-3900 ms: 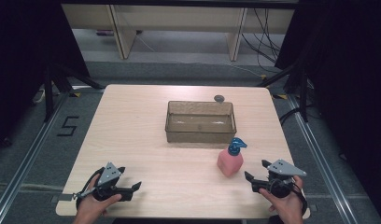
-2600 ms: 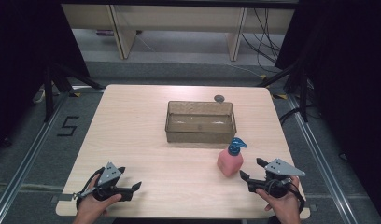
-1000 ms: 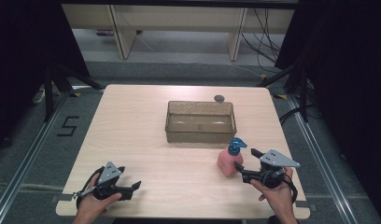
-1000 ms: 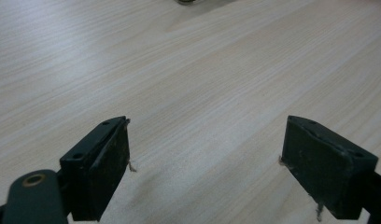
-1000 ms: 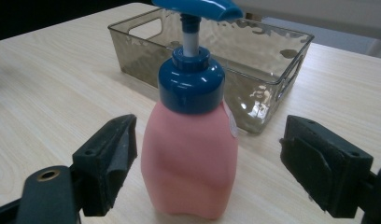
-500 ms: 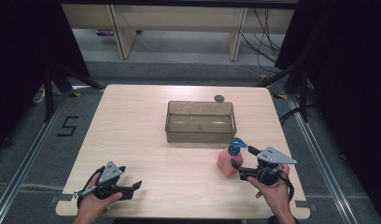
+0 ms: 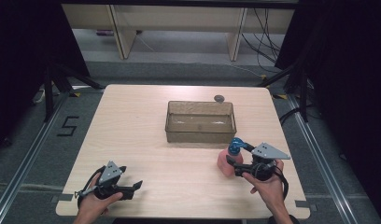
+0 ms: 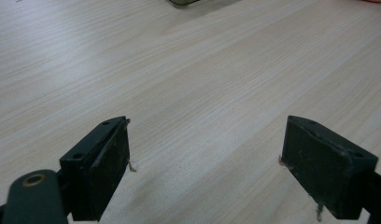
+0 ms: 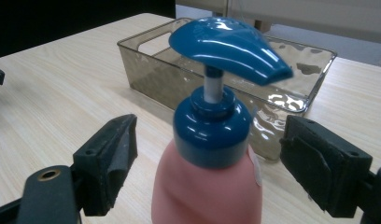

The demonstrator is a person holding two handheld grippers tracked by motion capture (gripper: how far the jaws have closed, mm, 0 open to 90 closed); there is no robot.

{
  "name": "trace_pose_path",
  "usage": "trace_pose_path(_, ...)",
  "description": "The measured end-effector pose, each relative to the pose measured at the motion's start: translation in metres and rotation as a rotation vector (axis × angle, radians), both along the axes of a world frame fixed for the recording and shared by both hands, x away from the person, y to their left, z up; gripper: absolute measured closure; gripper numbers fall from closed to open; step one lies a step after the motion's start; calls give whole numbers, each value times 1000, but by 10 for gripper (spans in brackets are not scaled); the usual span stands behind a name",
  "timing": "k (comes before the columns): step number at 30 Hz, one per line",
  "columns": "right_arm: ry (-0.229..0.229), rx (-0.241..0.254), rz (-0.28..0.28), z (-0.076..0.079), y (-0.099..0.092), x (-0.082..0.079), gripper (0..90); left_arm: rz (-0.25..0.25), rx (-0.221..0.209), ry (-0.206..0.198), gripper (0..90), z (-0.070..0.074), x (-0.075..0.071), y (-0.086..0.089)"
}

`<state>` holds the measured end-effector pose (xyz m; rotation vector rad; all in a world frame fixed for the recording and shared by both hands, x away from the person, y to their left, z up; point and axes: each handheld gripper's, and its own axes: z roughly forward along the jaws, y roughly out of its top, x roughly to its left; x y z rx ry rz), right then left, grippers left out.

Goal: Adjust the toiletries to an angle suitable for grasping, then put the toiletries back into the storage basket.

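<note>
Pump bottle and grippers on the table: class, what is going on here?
A person holds a gripper in each hand. The right gripper has its jaws open on either side of the pink pump bottle, which stands upright in front of the clear bin; the jaws are not pressing it. The left gripper rests open over bare table.

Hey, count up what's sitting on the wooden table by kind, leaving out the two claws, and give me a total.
Pink pump bottle with blue dispenser head: 1
Clear smoky plastic rectangular bin: 1
Small dark round object at the table's far edge: 1
Total: 3
</note>
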<state>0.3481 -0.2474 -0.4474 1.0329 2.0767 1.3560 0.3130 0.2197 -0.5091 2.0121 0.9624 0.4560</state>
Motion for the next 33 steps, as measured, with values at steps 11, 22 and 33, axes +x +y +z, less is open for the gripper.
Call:
trace_pose_path(11,-5,-1,10,-1,9,8,198,10,-21,0,148,0,-1,-1)
trace_pose_path(22,-10,13,6,-2,11,14,234,12,-24,-5,148,0,-2,-2)
trace_pose_path(33,2,33,13,-4,10,17,323,7,-22,-7,148,0,-3,-2)
